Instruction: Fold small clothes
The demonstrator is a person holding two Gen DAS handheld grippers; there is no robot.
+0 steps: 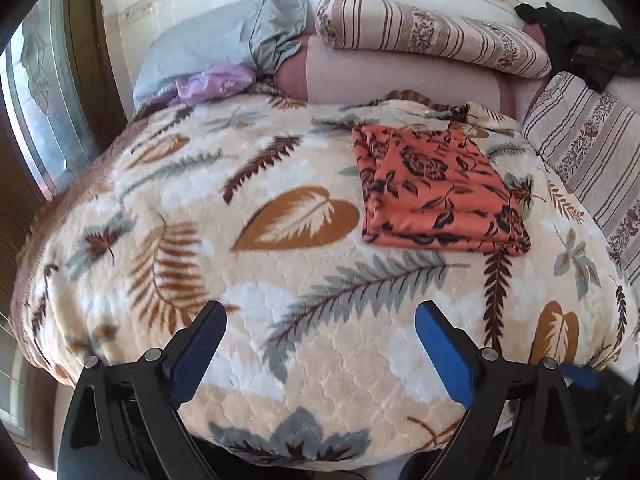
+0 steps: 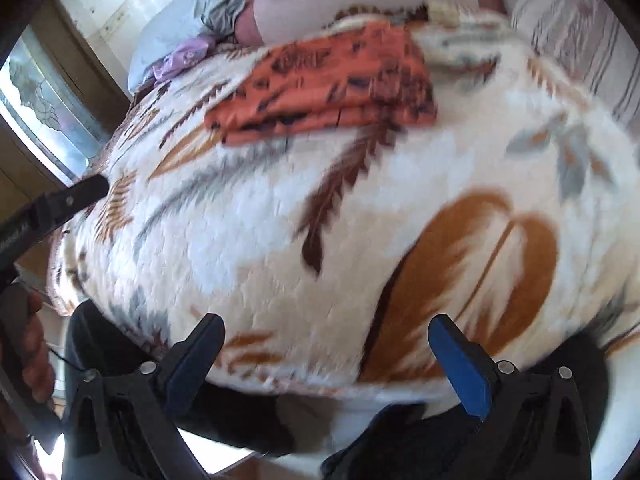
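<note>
Left gripper [image 1: 320,322]: I see my jaws spread apart, gripping nothing, over the bed's near edge.
Right gripper [image 2: 326,338]: jaws likewise released and bare.
Blanket [image 1: 304,360]: leaf-print, covering the bed.
Orange floral garment [image 1: 436,188]: folded flat on the blanket, well ahead, right of my left jaws; long axis runs near-to-far.
Nearer arm: I cannot tell.

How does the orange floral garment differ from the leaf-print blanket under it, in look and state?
The garment is orange with dark flowers; the blanket is cream with brown, tan and grey leaves. The garment is folded into a compact layered rectangle; the blanket lies spread over the bed. The garment looks thin and smooth; the blanket looks plush and quilted. Both are botanical prints, and neither open gripper, left or right, touches them.
</note>
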